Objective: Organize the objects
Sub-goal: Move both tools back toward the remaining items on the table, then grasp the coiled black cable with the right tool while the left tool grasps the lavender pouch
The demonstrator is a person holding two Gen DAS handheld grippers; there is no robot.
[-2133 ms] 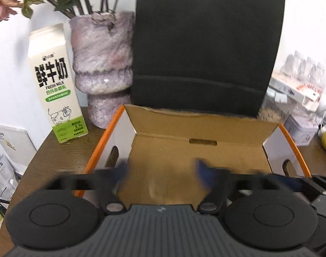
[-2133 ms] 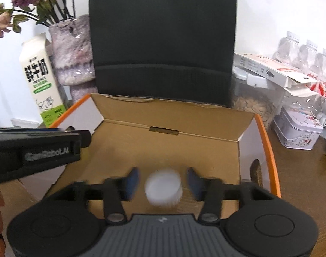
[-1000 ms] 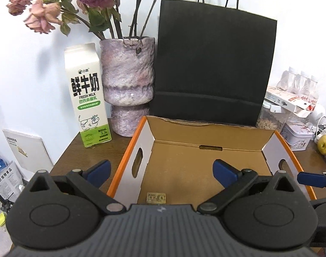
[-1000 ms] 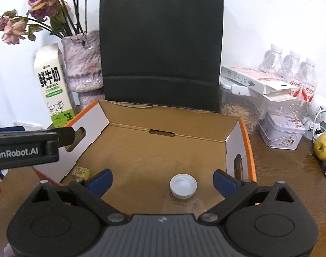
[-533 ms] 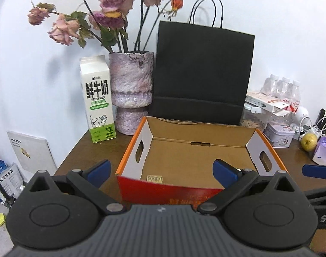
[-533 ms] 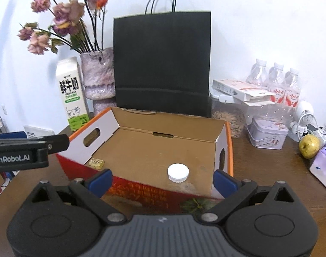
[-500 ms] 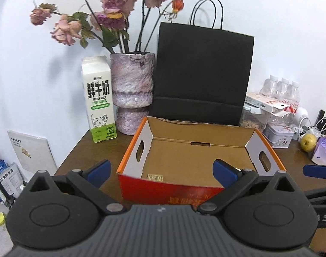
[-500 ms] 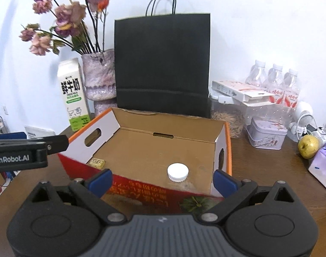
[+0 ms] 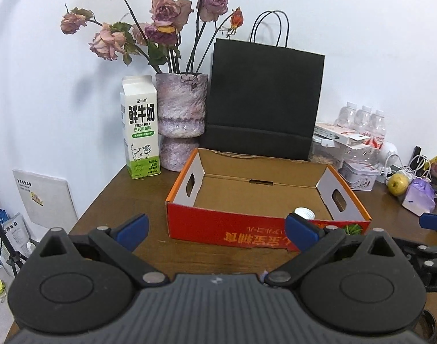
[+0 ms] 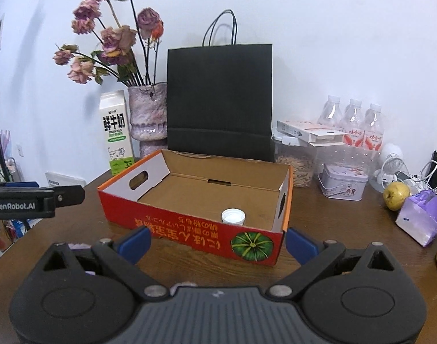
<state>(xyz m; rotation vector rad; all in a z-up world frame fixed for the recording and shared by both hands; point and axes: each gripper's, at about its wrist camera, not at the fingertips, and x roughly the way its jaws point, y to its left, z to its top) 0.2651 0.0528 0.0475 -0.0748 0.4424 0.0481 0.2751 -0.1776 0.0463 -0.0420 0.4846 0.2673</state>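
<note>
At frame centre, the red cardboard box holds a white bottle cap near its front wall. Below it, the left gripper and right gripper hang spread apart, empty.

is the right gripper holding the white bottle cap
No, the right gripper is open and empty in front of the cardboard box, while the white bottle cap lies on the box floor.
</note>
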